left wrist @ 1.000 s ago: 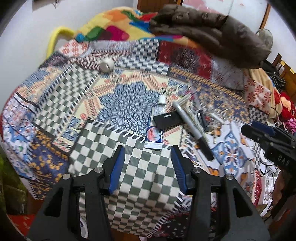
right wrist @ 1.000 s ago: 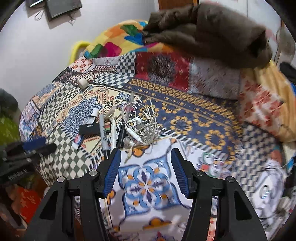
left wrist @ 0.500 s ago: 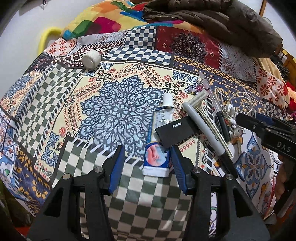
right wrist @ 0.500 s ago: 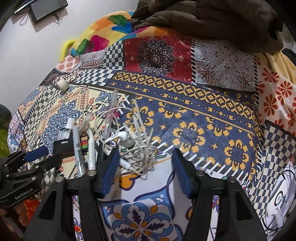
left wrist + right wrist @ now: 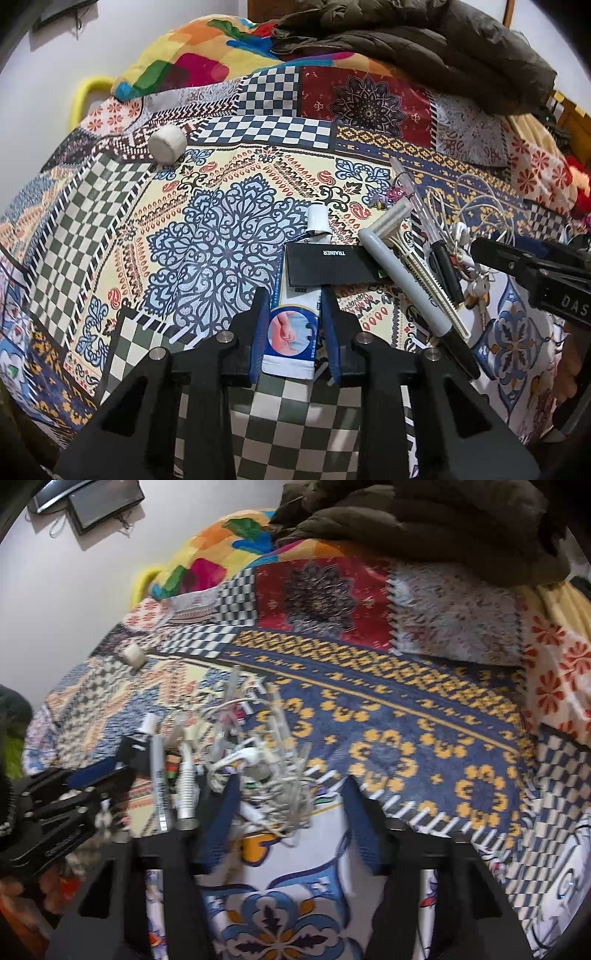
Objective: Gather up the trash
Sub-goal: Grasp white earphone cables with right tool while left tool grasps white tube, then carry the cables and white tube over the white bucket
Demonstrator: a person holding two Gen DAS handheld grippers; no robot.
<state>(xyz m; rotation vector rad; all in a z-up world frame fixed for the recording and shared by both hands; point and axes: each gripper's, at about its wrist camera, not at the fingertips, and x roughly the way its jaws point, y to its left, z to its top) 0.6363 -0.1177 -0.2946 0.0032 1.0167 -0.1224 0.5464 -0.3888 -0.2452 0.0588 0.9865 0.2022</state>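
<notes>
Patchwork bedspread [image 5: 229, 236], white-and-blue tube [image 5: 295, 332], black card [image 5: 325, 266]

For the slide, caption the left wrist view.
Left hand-held gripper closed on a squeezed tube beside a black card and razor on a patchwork bedspread.

Cloth bed, plastic clutter

The patchwork bedspread [image 5: 229, 229] is matt printed cloth; the tube [image 5: 295, 325] looks like glossy plastic, the black card [image 5: 328, 266] smooth and matt, the tangled cables [image 5: 273, 782] white rubbery plastic, the keys [image 5: 476, 291] dull metal.
</notes>
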